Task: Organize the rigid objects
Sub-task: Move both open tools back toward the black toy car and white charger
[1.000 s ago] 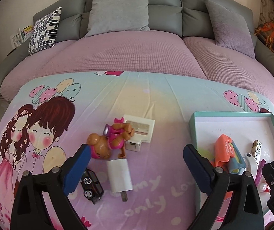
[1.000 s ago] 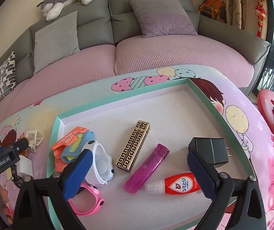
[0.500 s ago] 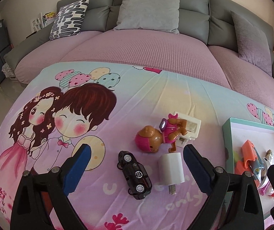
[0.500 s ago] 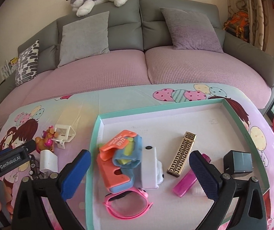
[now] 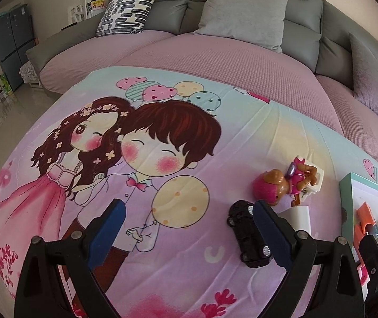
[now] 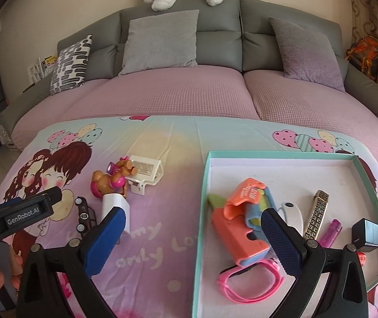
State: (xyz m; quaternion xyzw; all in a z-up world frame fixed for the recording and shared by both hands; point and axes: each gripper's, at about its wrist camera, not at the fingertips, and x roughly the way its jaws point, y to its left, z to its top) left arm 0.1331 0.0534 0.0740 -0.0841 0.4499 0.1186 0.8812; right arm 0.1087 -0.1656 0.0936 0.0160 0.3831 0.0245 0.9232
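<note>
On my left I see a black toy car (image 5: 249,235) on its wheels, a white charger (image 6: 116,206) just beside it, a pink puppy figure (image 6: 109,181) on its side against a white clip holder (image 6: 145,173). In the teal-rimmed tray (image 6: 202,212) lie an orange and blue toy gun (image 6: 241,220), a pink watch band (image 6: 249,283), a white gadget (image 6: 293,213), a gold patterned bar (image 6: 317,217), a purple lighter (image 6: 330,233) and a black adapter (image 6: 366,234).

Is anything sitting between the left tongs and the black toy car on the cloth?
Nothing visible does. The left tongs hang open with the car just beside and partly behind the right-hand finger; only bare cloth lies between the fingers. The white charger and the pup figure lie beyond the car.
</note>
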